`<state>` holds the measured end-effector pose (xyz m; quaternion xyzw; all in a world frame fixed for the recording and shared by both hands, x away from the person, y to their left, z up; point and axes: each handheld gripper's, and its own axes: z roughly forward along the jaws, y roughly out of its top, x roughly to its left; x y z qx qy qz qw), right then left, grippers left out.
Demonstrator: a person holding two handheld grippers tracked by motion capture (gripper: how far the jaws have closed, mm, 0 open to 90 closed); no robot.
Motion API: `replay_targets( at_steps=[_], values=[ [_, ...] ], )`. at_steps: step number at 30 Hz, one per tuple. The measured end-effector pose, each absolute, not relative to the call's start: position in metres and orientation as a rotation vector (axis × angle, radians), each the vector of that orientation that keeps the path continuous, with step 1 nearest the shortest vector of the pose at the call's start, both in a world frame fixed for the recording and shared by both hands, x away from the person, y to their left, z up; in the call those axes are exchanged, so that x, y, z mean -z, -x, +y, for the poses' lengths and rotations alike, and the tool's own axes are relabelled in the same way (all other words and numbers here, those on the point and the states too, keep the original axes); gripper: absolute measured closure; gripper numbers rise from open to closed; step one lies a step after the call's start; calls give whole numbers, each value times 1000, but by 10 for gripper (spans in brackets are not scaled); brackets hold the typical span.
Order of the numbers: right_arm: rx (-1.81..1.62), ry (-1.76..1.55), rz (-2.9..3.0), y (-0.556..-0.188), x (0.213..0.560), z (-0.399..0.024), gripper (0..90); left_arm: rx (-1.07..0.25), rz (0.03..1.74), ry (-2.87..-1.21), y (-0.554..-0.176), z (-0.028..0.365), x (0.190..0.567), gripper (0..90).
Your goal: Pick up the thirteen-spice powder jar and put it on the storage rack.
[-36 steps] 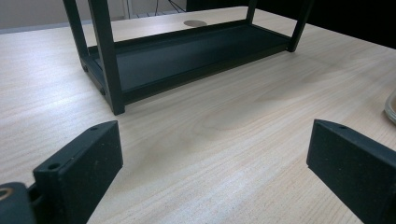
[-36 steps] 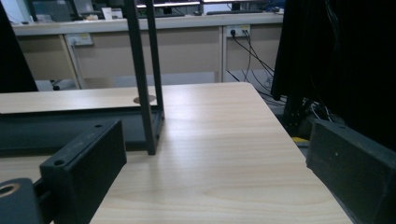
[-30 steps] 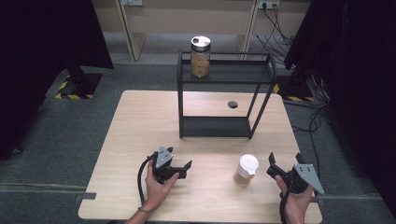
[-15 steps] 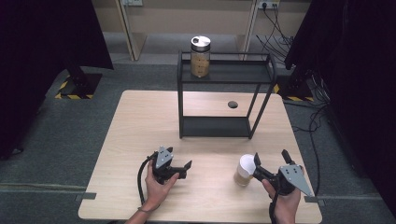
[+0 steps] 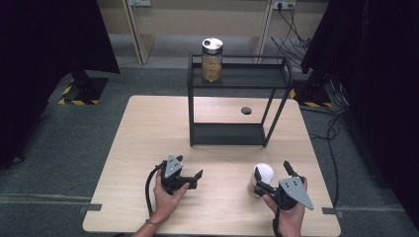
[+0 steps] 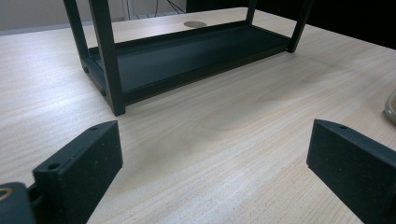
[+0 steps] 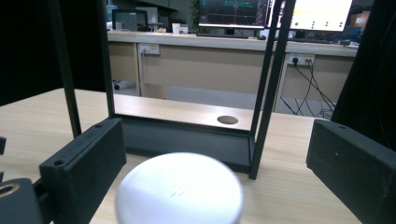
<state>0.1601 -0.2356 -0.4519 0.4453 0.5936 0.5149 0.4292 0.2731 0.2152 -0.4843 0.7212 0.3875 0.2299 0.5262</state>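
Now my right gripper (image 5: pixel 272 178) has slid in around the white-lidded cup (image 5: pixel 262 177), jaws apart, ready to clamp; my left gripper (image 5: pixel 190 178) idles apart on the desk (image 5: pixel 148 128).

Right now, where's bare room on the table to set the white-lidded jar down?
Free: the table left of the black rack, and between the left gripper and white-lidded jar. Crowded: around the right gripper.
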Motion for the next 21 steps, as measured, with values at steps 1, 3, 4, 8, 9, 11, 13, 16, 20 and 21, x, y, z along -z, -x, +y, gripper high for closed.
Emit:
replay_targets(
  at_steps=[1,3,4,8,9,11,13,16,20,21],
  values=[
    [-1282,-1111,1488,-160,453,-234,50,-550,927,-1724,-273,215,484,27],
    [-1272,-1104,1498,-159,455,-231,52,-550,928,-1724,-273,215,484,27],
    [-1265,-1101,1502,-159,456,-229,55,-551,927,-1724,-273,215,484,27],
    [-1247,-1111,1512,-158,462,-225,67,-554,926,-1727,-273,215,484,27],
    [-1239,-1109,1515,-158,464,-224,71,-555,926,-1728,-273,215,484,27],
    [-1227,-1112,1515,-158,467,-222,87,-554,926,-1727,-274,216,484,26],
    [-1225,-1119,1517,-158,470,-222,105,-554,926,-1727,-274,216,484,26],
    [-1221,-1117,1525,-159,474,-221,126,-555,926,-1727,-274,216,484,26],
    [-1219,-1119,1526,-159,478,-221,163,-557,926,-1726,-274,216,484,26],
    [-1220,-1121,1524,-160,480,-221,174,-556,926,-1727,-274,216,484,26]
  ],
)
